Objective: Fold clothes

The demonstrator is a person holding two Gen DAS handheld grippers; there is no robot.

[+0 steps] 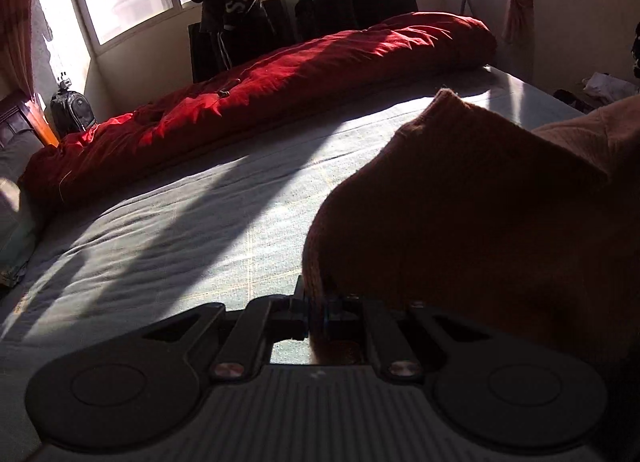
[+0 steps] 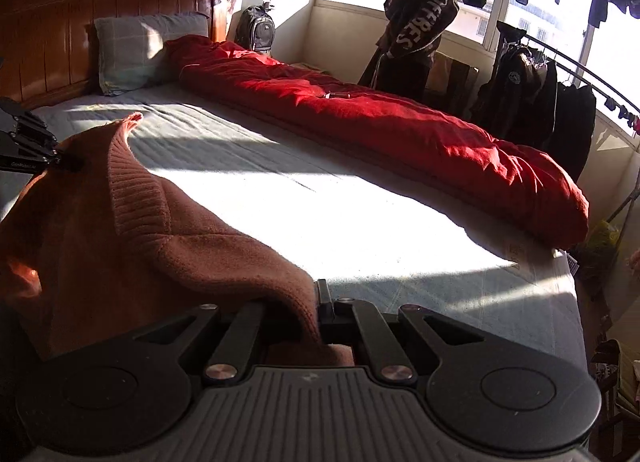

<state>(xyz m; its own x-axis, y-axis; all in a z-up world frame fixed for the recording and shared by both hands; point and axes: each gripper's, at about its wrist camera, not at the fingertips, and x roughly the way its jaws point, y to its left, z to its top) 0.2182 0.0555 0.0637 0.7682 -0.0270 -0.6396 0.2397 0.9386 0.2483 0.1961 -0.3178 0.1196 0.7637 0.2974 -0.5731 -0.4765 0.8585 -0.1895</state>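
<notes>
A rust-orange knit sweater is held up over the grey bed sheet. My right gripper is shut on the sweater's edge at the bottom of its view. My left gripper is shut on another edge of the same sweater, which rises to the right in its view. The left gripper also shows at the left edge of the right wrist view, pinching the sweater. The ribbed hem stands up between the two grippers.
A rolled red duvet lies along the far side of the bed. A grey pillow leans on the wooden headboard. A person in a dark hoodie stands by the window. A clothes rack and a backpack stand beyond the bed.
</notes>
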